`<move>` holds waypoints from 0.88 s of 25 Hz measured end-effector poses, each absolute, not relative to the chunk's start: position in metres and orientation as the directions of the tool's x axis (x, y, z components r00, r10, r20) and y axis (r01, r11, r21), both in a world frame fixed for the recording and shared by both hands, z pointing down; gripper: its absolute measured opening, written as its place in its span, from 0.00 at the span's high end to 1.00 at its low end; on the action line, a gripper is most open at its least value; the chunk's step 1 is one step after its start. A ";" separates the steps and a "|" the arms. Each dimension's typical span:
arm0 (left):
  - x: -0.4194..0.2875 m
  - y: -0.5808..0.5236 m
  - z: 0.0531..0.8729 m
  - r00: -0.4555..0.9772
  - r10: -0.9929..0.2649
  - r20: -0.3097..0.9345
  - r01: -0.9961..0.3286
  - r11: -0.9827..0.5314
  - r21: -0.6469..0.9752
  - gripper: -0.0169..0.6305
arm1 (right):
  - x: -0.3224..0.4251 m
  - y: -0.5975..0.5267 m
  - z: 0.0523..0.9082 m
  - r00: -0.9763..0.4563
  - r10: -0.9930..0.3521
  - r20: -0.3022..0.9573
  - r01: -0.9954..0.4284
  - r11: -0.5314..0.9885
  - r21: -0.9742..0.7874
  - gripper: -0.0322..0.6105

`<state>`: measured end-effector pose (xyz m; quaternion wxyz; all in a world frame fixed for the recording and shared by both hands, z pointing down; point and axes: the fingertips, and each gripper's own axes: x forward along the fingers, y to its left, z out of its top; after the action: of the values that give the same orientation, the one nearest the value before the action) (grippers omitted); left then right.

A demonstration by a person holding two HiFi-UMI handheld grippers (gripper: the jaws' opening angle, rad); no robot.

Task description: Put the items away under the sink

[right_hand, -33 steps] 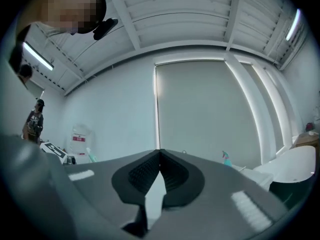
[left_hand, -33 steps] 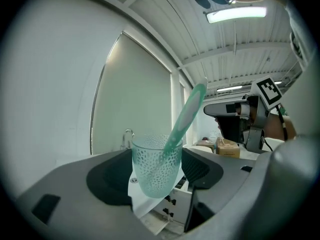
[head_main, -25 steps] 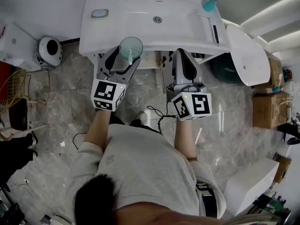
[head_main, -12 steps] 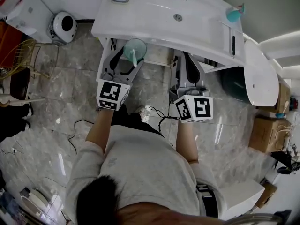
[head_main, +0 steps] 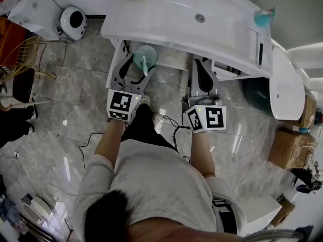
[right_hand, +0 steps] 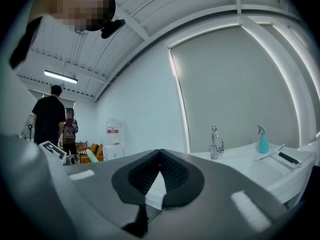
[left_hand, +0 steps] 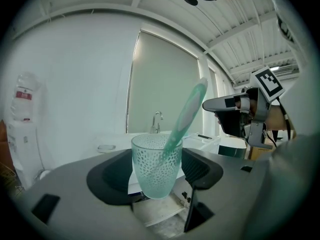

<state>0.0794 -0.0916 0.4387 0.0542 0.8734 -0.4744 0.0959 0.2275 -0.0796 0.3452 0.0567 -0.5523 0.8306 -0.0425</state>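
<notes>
The left gripper (left_hand: 157, 173) is clamped on a green cup (left_hand: 156, 159) with a toothbrush (left_hand: 189, 109) standing in it. It holds the cup at about 12 o'clock in the head view, just at the front edge of the sink (head_main: 166, 21). The cup is not yet set down below, so this item looks only partway stored. The right gripper (head_main: 200, 67), at 1 o'clock, has its jaws together on nothing. A spray bottle (head_main: 262, 18) at 2 o'clock sits on the sink top, probably left to put away.

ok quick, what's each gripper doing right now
Left gripper: closed on the cup, which has a toothbrush standing in it.
Right gripper: closed, holding nothing.
</notes>
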 end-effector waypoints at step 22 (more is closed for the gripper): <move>0.082 -0.130 0.484 0.449 -0.861 0.239 -0.889 -0.456 0.029 0.49 | 0.229 -0.135 0.396 -0.471 -0.882 0.006 -0.873 0.464 -0.150 0.93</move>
<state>0.0823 -0.1297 0.4839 0.0751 0.8480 -0.5159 0.0955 0.2286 -0.1347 0.3960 0.0358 -0.5132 0.8550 -0.0659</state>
